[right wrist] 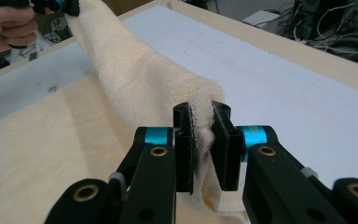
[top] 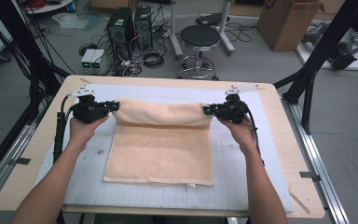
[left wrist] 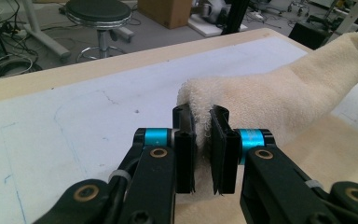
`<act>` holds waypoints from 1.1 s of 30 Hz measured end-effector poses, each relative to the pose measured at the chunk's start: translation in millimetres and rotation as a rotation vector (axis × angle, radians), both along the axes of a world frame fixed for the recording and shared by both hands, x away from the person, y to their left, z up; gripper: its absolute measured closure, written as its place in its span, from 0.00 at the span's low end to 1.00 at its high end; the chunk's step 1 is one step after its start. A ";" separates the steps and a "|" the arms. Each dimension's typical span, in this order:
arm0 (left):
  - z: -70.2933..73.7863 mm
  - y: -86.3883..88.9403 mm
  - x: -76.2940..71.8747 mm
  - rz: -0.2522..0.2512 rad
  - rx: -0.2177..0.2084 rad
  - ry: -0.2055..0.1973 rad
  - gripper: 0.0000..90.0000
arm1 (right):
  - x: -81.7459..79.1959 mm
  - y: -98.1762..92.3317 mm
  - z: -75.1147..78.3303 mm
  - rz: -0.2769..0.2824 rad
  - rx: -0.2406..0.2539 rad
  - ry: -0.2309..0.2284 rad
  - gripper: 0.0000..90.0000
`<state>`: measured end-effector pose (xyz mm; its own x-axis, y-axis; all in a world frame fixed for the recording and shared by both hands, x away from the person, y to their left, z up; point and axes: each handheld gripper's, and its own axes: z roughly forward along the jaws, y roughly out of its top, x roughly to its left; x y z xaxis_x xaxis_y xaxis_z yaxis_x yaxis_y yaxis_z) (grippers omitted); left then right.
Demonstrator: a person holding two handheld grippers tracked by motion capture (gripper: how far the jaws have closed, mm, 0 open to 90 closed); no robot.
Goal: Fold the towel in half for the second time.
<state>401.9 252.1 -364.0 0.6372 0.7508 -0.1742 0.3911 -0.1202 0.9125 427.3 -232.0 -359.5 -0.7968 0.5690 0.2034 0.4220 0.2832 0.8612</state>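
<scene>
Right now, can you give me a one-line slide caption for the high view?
Left gripper and right gripper pinch the towel at its far corners, folding it over the white mat.

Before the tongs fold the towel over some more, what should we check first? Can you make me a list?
1. Left tongs pinching the towel corner: ok.
2. Right tongs pinching the other corner: ok.
3. Both lifted corners level with each other: ok, the raised edge looks straight in the high view.
4. Near edge of the towel lying flat on the white mat: ok.
5. Mat in front of the towel free of other things: ok.
6. How firmly the cloth is gripped: cannot tell.
</scene>
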 end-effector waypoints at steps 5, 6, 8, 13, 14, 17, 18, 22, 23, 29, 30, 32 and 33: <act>-6.4 4.0 -12.7 0.000 -0.017 0.004 0.90 | -10.8 -1.9 -0.1 0.010 0.009 -0.013 0.90; -8.3 5.2 -15.2 -0.002 -0.021 0.008 0.90 | -12.7 -1.7 -0.6 0.017 0.009 -0.020 0.90; -11.5 6.9 -20.2 -0.007 -0.019 0.011 0.90 | -16.3 -0.8 -1.6 0.029 0.007 -0.012 0.90; -16.3 10.3 -33.5 -0.027 -0.007 0.003 0.90 | -25.6 1.3 -2.3 0.044 0.007 -0.012 0.90; -17.3 11.2 -36.1 -0.031 -0.010 0.006 0.90 | -26.9 1.3 -2.8 0.049 0.010 -0.015 0.90; -19.6 12.1 -43.9 -0.047 0.006 0.006 0.89 | -32.4 0.9 -5.7 0.059 0.012 -0.016 0.90; -20.6 12.0 -47.1 -0.049 0.005 -0.003 0.89 | -34.8 0.4 -7.2 0.060 0.015 -0.013 0.90; -25.7 12.7 -58.8 -0.079 0.007 0.001 0.89 | -44.3 -3.0 -15.7 0.072 0.034 -0.007 0.90; -27.2 12.3 -61.9 -0.081 0.015 -0.006 0.89 | -46.6 -4.2 -17.9 0.075 0.036 0.007 0.90; -36.9 13.8 -77.1 -0.098 0.027 -0.011 0.89 | -59.4 -4.7 -24.7 0.090 0.011 0.006 0.90; -38.5 13.9 -79.5 -0.098 0.031 -0.014 0.89 | -61.0 -4.9 -26.7 0.092 0.011 0.007 0.89; -42.4 14.1 -82.8 -0.098 0.031 -0.011 0.88 | -64.0 -4.7 -31.0 0.097 -0.005 0.006 0.89; -44.1 14.2 -84.4 -0.101 0.040 -0.010 0.88 | -66.3 -4.4 -33.3 0.099 -0.004 0.012 0.89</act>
